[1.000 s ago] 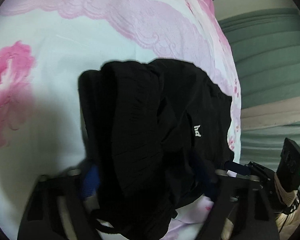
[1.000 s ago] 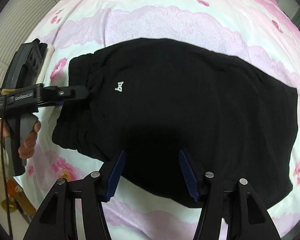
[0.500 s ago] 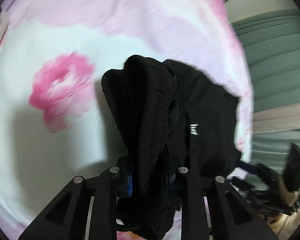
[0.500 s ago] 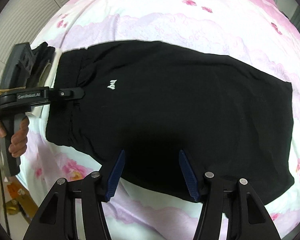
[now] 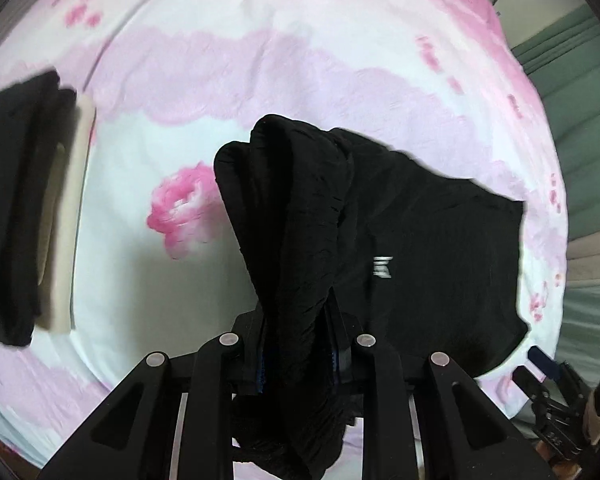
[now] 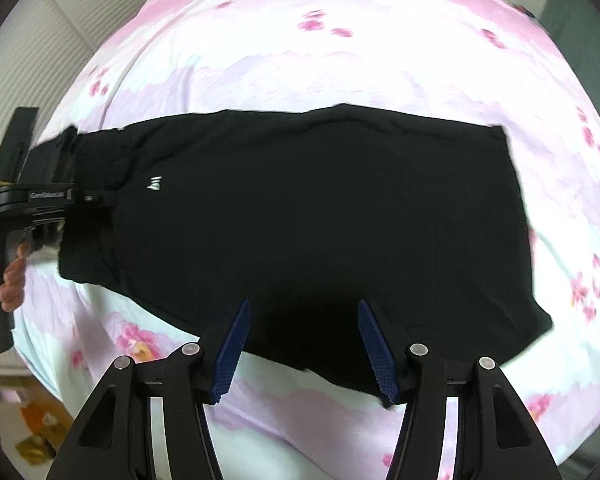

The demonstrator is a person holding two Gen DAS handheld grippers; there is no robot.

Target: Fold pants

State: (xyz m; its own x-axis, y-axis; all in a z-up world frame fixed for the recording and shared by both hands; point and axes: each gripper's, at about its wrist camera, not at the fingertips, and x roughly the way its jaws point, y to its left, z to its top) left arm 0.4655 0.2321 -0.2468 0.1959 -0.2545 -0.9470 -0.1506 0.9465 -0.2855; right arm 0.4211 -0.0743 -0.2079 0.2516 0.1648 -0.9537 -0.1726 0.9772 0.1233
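The black pants [image 6: 308, 216] are lying flat across the pink-and-white floral bedspread [image 6: 340, 60], already doubled leg on leg by the look of the single long rectangle, with the gathered waistband [image 5: 296, 216] at the left end and the hem edge at the right. A small white logo [image 6: 155, 184] is showing just inside the waistband; the fabric is looking thin, matte and limp, ribbed where the elastic is bunching it. You are pinching that waistband in the left gripper [image 5: 298, 354]: its jaws are standing nearly together with a thick fold of black cloth clamped between the pads, and the waist end is rising off the bed in a peak while the rest is still resting on the bedspread. Your right gripper [image 6: 304, 346] is hanging over the near long edge of the pants, about mid-length, jaws standing roughly half apart with nothing between the blue pads [image 6: 232, 352]. Judgement: you are starting the crosswise fold, waist toward hem. The next move is probably calling for carrying the waistband rightward, with the right gripper either pinning or taking the near edge so the layers are not sliding apart. A stack of folded dark and cream garments [image 5: 24, 208] is sitting at the far left of the bed, well apart.
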